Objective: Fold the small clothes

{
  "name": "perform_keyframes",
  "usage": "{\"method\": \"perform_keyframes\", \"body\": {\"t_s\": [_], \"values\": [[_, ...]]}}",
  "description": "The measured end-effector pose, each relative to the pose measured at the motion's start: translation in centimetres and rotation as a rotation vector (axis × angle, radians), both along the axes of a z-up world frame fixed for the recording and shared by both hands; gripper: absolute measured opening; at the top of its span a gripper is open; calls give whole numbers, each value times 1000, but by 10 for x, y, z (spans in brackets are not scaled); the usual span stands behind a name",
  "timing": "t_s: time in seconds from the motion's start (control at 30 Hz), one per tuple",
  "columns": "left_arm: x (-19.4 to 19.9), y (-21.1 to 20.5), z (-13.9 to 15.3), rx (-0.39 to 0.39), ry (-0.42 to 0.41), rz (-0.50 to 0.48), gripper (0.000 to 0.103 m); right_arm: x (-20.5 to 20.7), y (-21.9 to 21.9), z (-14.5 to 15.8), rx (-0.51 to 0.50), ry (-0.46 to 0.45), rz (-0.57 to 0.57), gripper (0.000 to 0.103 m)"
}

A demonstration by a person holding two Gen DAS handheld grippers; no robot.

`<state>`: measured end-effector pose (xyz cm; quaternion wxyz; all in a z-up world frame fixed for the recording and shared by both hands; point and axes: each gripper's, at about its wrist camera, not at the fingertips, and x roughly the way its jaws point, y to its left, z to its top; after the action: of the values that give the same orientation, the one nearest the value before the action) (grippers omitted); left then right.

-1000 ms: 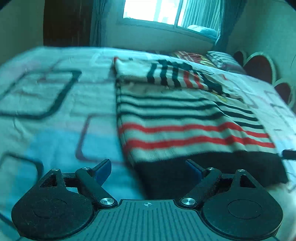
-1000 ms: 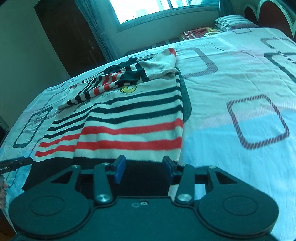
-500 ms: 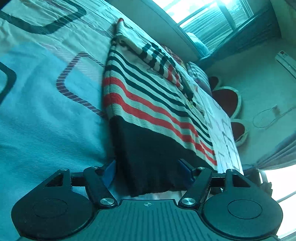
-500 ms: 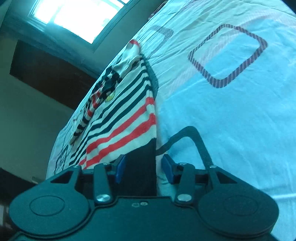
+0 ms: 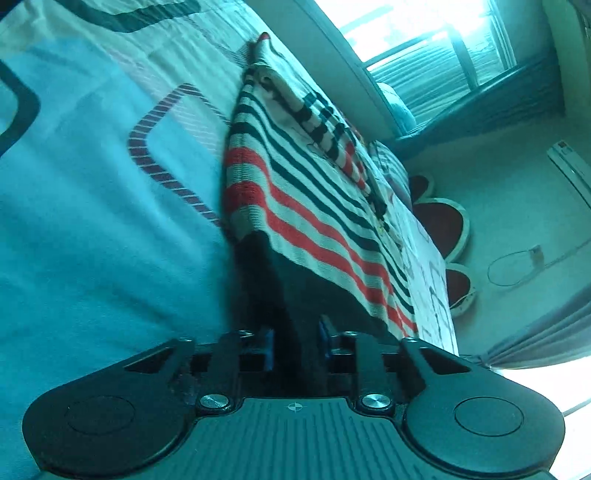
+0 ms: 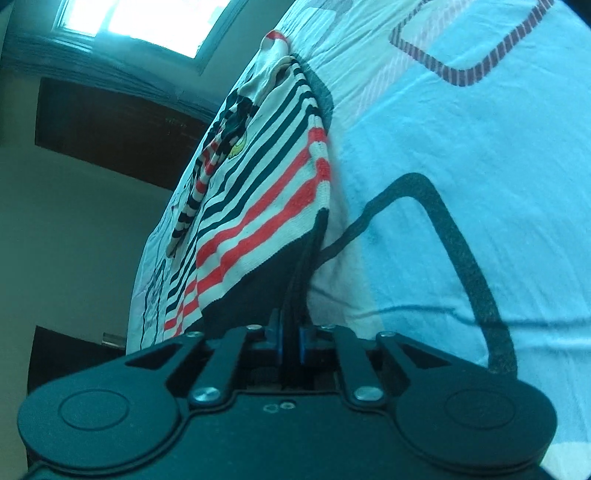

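I have the striped sweater [image 5: 306, 206] lying flat on the bed [image 5: 92, 192], its red, white and dark bands running away from me toward the window [image 5: 424, 33], with one sleeve [image 5: 317, 114] folded across the upper part. The dark hem band [image 5: 291, 295] is the near edge, and both tools are at it. My left gripper [image 5: 295, 345] is closing, and the hem's left corner stands bunched between the blue pads [image 5: 269, 347]; the cloth fills the gap and the pads look to be pressing it. In the right wrist view, my right gripper [image 6: 290, 343] is closing too, its blue pads [image 6: 277, 345] almost together with a thin fold of the hem's right corner [image 6: 303, 280] pinched between them. The bedsheet [image 6: 461, 166] just beside that corner shows a dark rounded outline [image 6: 465, 254] printed on pale blue
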<state>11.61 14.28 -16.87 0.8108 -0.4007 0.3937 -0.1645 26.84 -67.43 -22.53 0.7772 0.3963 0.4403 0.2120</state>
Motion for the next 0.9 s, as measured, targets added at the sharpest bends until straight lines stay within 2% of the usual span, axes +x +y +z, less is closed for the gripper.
{"method": "perform_keyframes", "body": {"t_s": [0.1,0.17,0.23,0.3,0.37,0.4,0.43,0.5,0.53,0.63,0.7,0.8,0.87,0.9], "values": [[-2,-4,6,31,-6,-26,24,-1,-3,1,9,-3,-7,13],[-3,-7,8,39,-16,-35,32,0,-5,3,17,-4,-6,16],[-1,-9,8,11,-30,-33,46,0,-5,3,18,-9,-7,18],[5,-12,8,-15,-36,-25,48,2,-6,1,23,-4,-13,17],[9,-15,6,-3,-38,-18,48,5,-6,-2,29,13,-34,15],[9,-15,6,-1,-38,-13,44,6,-6,-3,25,31,-46,9],[9,-14,5,10,-29,-6,28,8,-6,-3,21,40,-48,8],[9,-12,1,52,6,10,6,9,-3,1,-18,32,-39,5],[7,-7,-3,15,-1,23,6,9,0,4,-50,16,-30,6],[-7,1,5,8,-73,83,5,5,6,23,-160,-53,-27,6],[-21,9,14,-18,-141,127,5,-2,-1,36,-147,-109,-42,6],[-20,12,7,35,-102,114,5,-8,-7,41,-159,-154,-21,6],[-13,7,-4,71,-62,96,5,-1,-3,25,-228,-87,2,6],[-12,7,-5,58,-67,103,5,2,-4,17,-208,-62,-7,6]]}}
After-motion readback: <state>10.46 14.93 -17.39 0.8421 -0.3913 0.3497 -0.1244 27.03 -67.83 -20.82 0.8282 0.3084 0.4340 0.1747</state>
